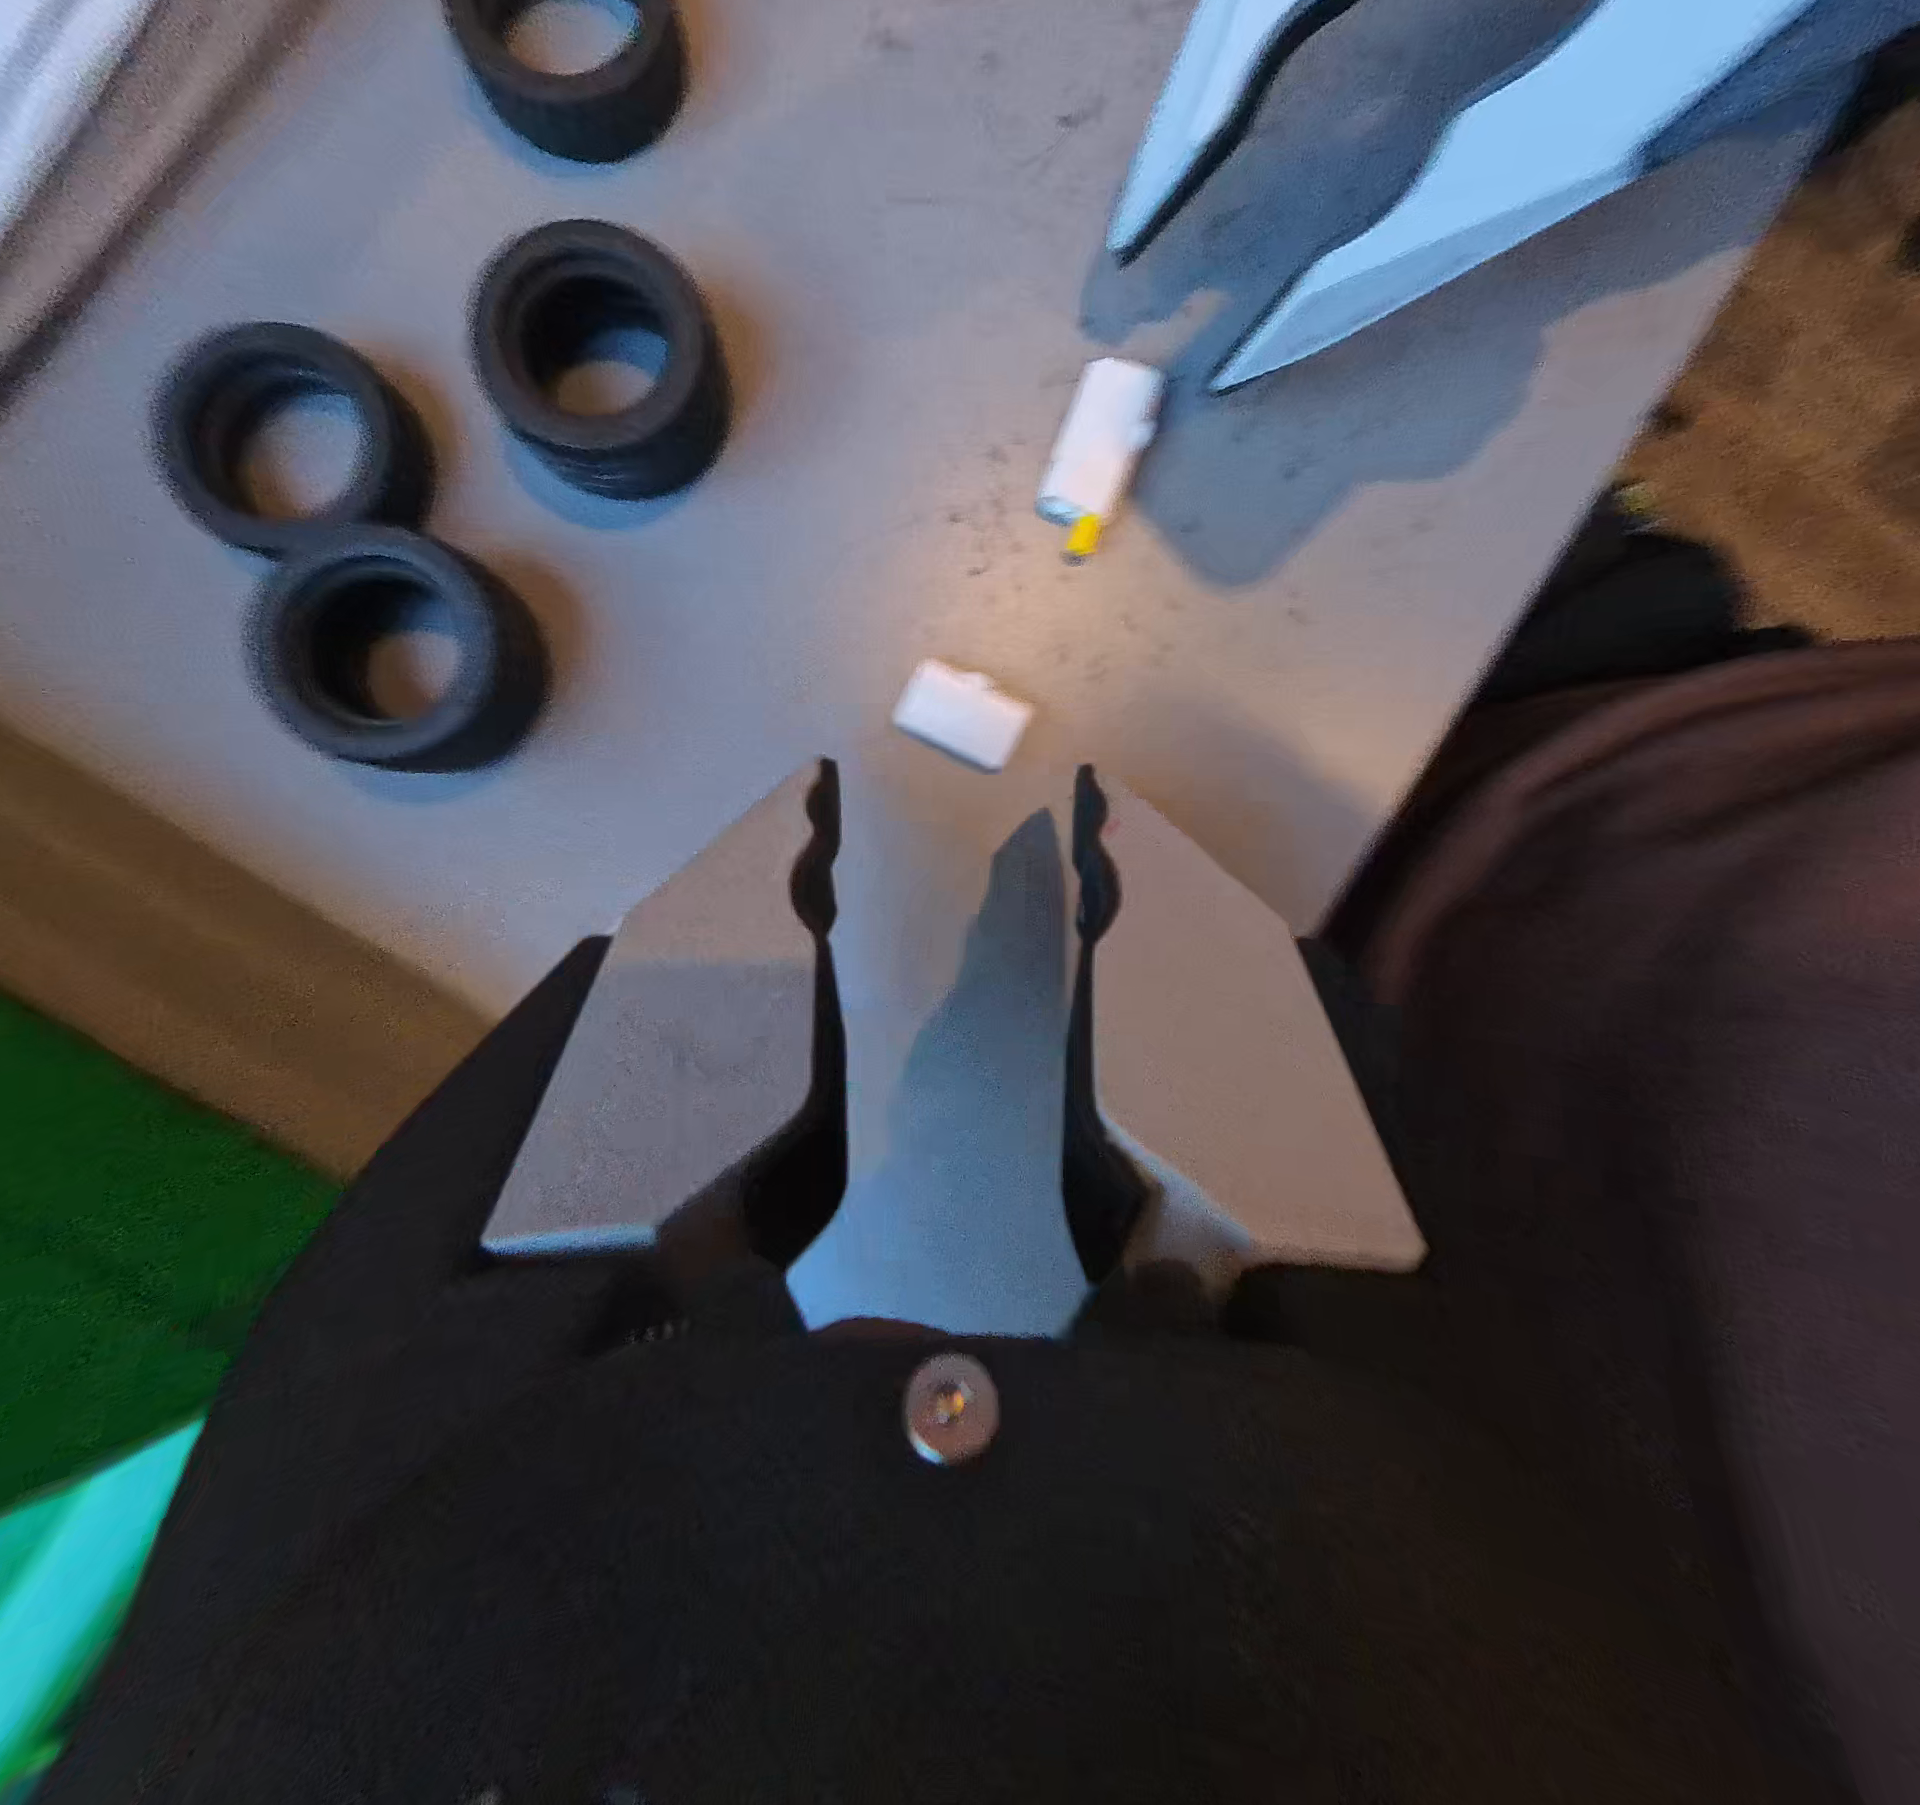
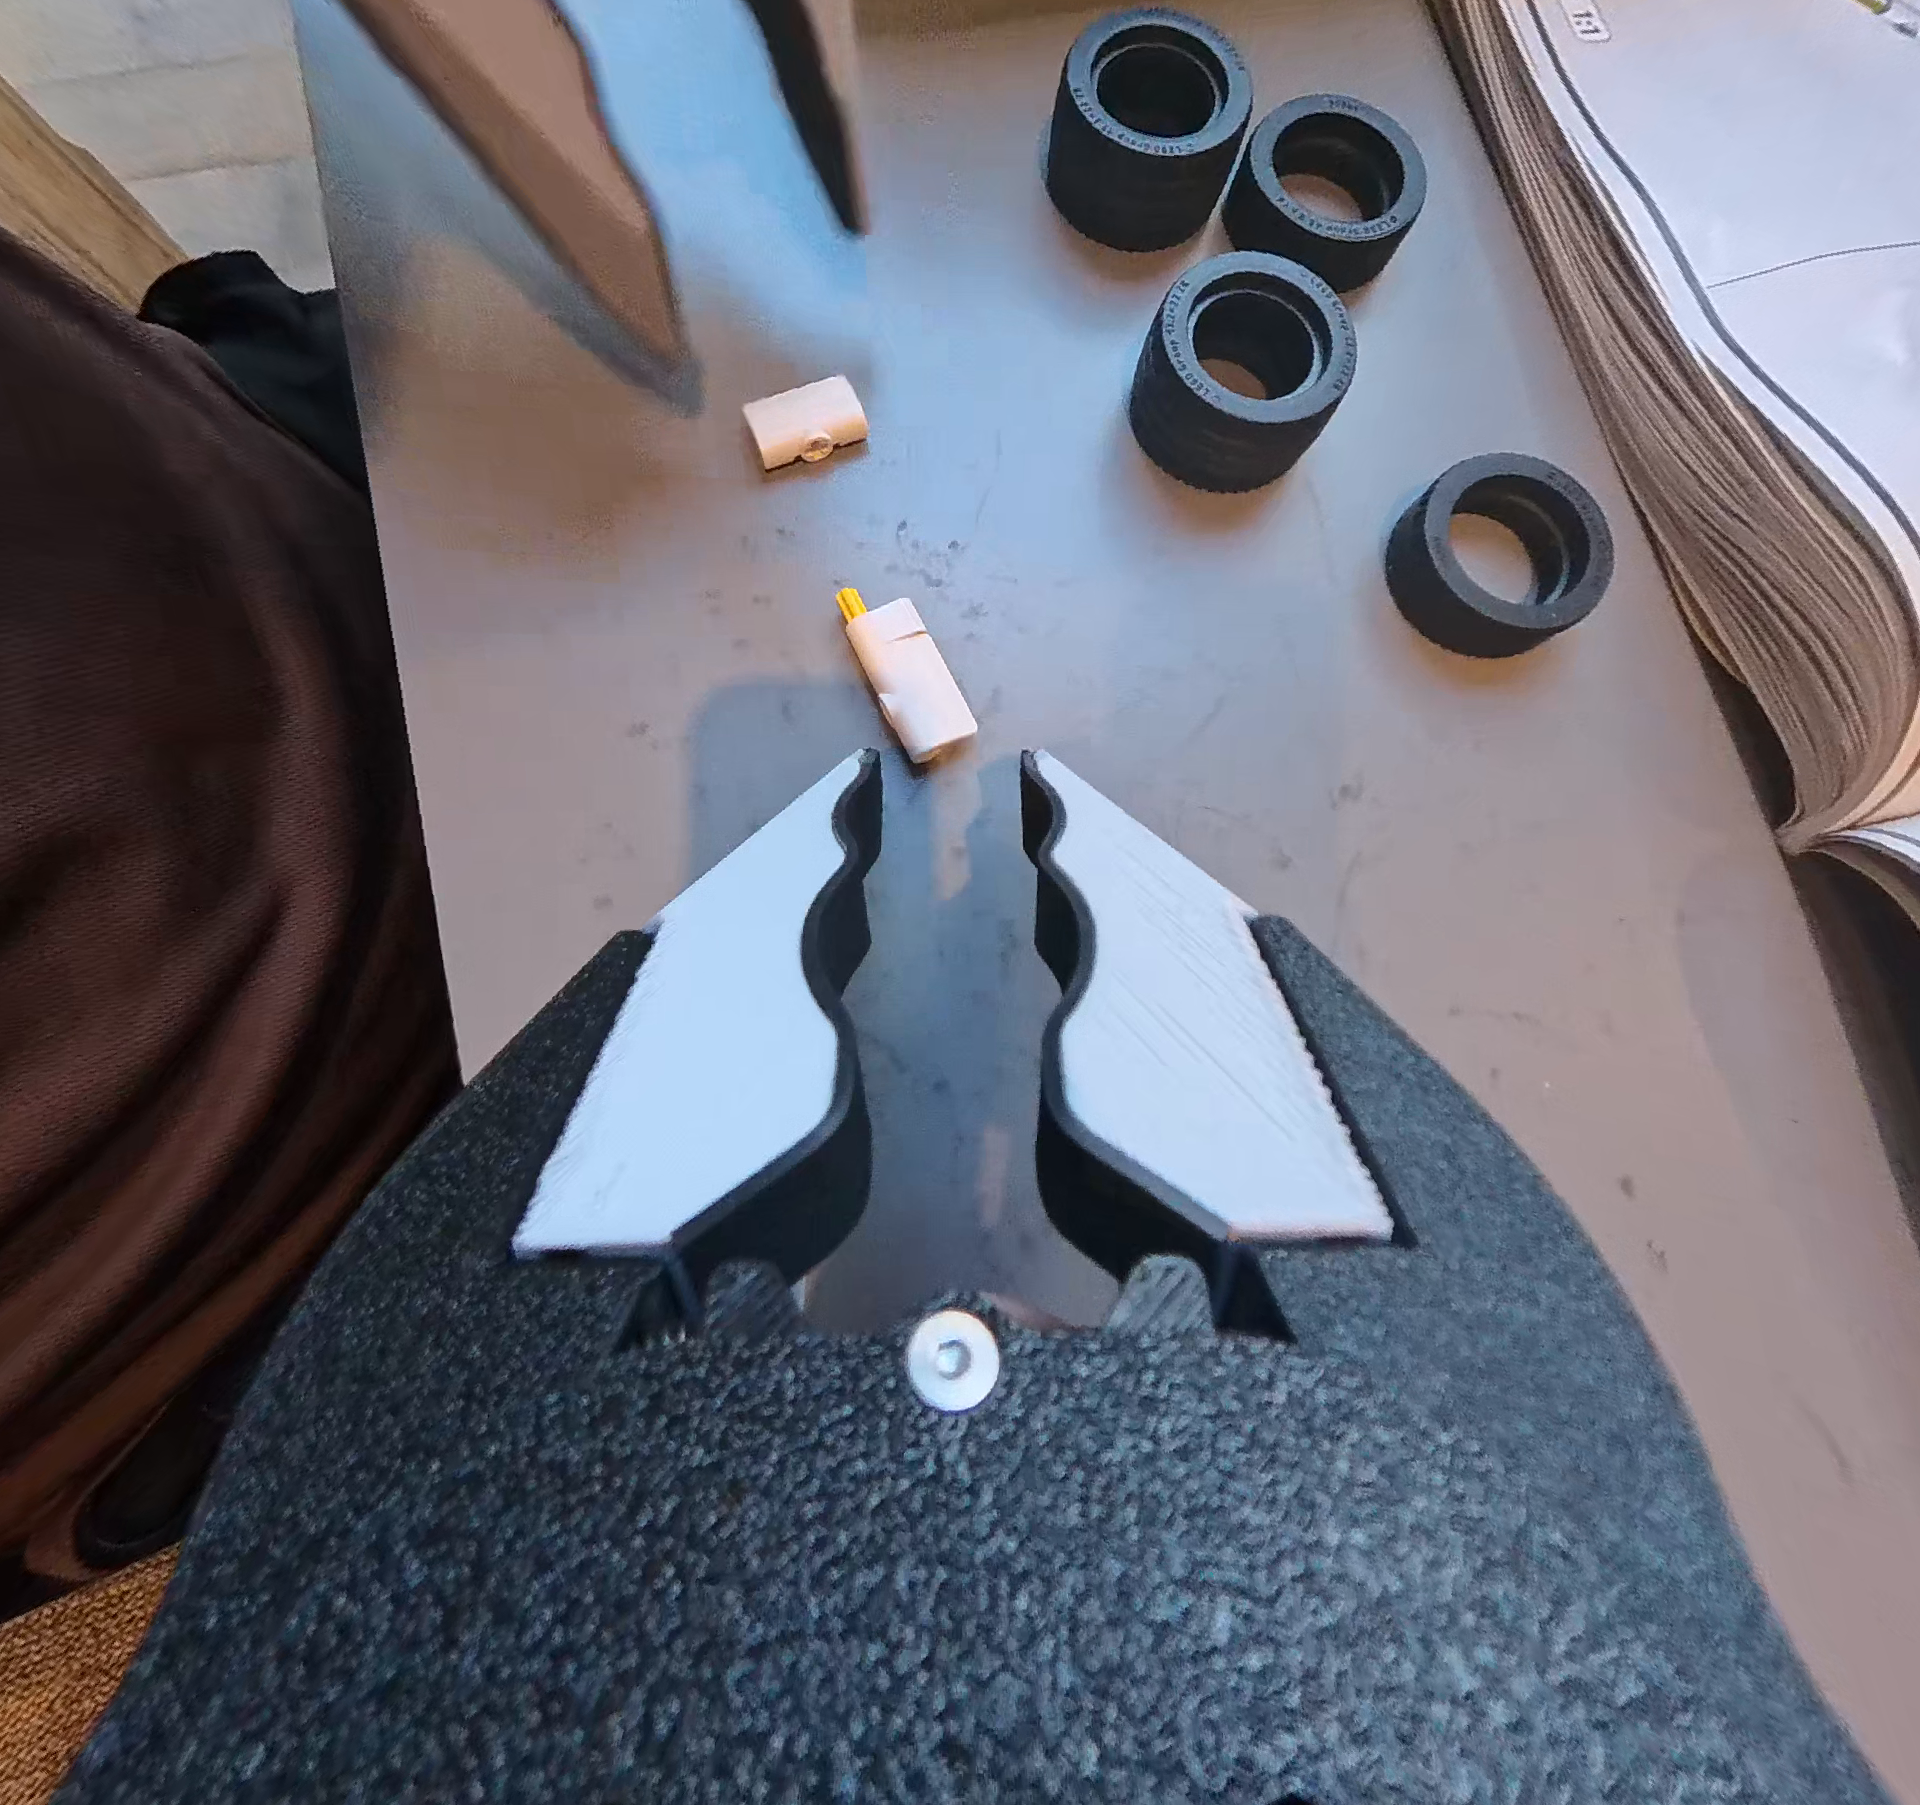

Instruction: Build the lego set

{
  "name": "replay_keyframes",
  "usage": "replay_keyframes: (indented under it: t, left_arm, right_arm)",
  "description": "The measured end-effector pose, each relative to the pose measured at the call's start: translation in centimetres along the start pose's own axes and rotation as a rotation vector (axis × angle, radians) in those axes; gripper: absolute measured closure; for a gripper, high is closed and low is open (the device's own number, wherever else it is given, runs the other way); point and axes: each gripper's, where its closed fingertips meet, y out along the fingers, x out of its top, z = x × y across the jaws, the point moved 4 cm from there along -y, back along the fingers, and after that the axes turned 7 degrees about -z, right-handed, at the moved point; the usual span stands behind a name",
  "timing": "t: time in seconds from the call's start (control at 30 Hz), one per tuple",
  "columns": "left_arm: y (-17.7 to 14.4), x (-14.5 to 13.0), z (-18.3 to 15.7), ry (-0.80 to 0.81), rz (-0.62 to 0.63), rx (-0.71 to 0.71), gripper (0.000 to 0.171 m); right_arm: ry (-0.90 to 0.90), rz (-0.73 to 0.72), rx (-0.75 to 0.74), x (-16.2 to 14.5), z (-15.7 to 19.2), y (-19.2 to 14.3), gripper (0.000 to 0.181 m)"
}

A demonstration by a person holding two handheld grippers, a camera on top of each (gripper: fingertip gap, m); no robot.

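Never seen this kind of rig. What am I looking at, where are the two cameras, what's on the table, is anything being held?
There is no robot arm. A person holds a two-finger gripper in each hand, and each gripper carries a wide-angle camera looking forward along its own fingers.

The left wrist view shows the left gripper at the bottom, with the other gripper farther off at the top right. The right wrist view shows the right gripper, with the left one at the top left.

On the grey table lie four black tyres, a small white piece, and a white piece with a yellow pin sticking out of one end. An open instruction booklet lies at the right edge of the right view.

Both grippers are open and hold nothing. Each points at one white piece. The left view is blurred.
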Motion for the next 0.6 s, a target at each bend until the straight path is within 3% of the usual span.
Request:
replay_keyframes:
  t: [0.07,0.2,0.33,0.6]
  left_arm:
    - [0.1,0.1,-1.1,-0.036,-0.009,-0.035,0.129]
    - [1.9,-0.4,-0.3,-0.033,0.058,0.041,0.119]
    - [2.4,0.2,0.8,0.032,0.065,0.098,0.134]
    - [0.7,-1.4,3.4,0.025,0.133,0.123,0.118]
  right_arm:
    - [-0.005,-0.008,0.003,0.2,0.1,0.0,0.155]
    - [-0.011,-0.01,0.011,0.3,0.1,0.3,0.155]
    - [-0.018,-0.017,0.017,0.4,0.4,0.3,0.155]
    - [-0.009,-0.028,0.003,0.2,0.2,-0.3,0.155]
